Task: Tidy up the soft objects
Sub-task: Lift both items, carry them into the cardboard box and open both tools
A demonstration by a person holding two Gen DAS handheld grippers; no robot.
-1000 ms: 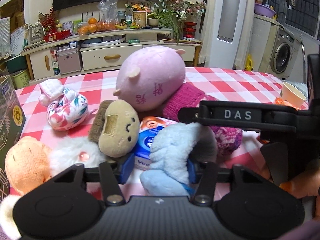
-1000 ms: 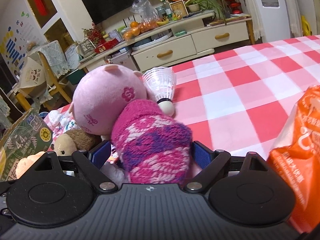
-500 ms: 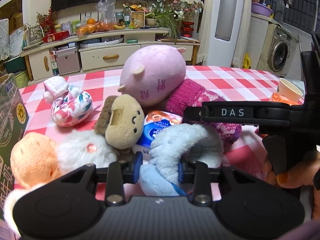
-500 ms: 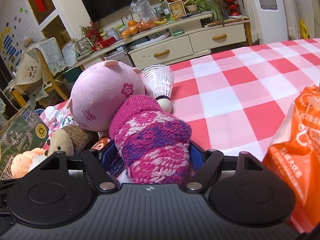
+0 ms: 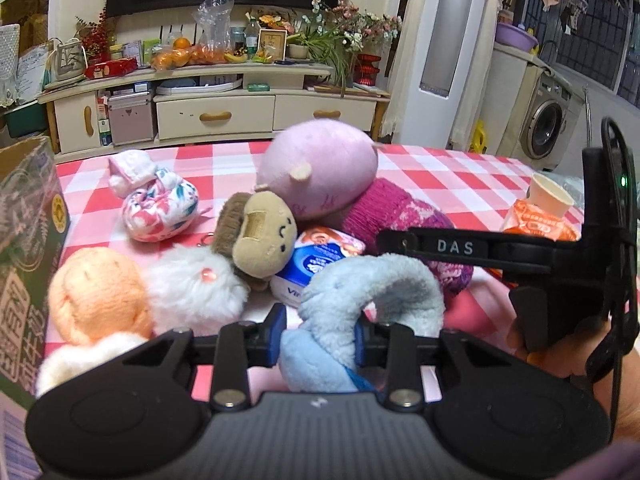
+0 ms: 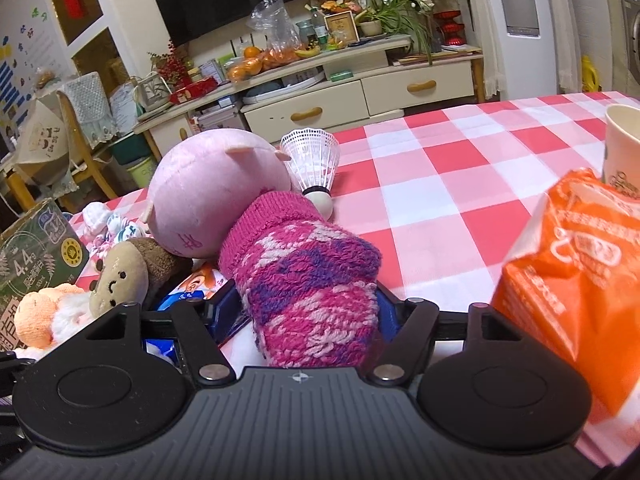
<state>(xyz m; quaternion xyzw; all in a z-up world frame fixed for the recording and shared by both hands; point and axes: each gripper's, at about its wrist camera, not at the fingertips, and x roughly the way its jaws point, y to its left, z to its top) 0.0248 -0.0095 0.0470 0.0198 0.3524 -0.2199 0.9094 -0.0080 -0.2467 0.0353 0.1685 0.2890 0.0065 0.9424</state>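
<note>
Moved: we squeezed left gripper (image 5: 318, 334) onto the blue sock (image 5: 360, 300); right gripper's (image 6: 308, 312) jaws were closing around the pink sock (image 6: 308, 280).
Axis: pink sock ran straight ahead from right gripper.

The table holds one pink pig (image 5: 320, 168), one brown monkey (image 5: 262, 240), one blue fuzzy sock (image 5: 360, 292), one pink knit sock (image 6: 308, 280), one shuttlecock (image 6: 312, 164), two orange packs (one under the paper cup) (image 6: 576, 264), and one cup (image 5: 550, 196).
</note>
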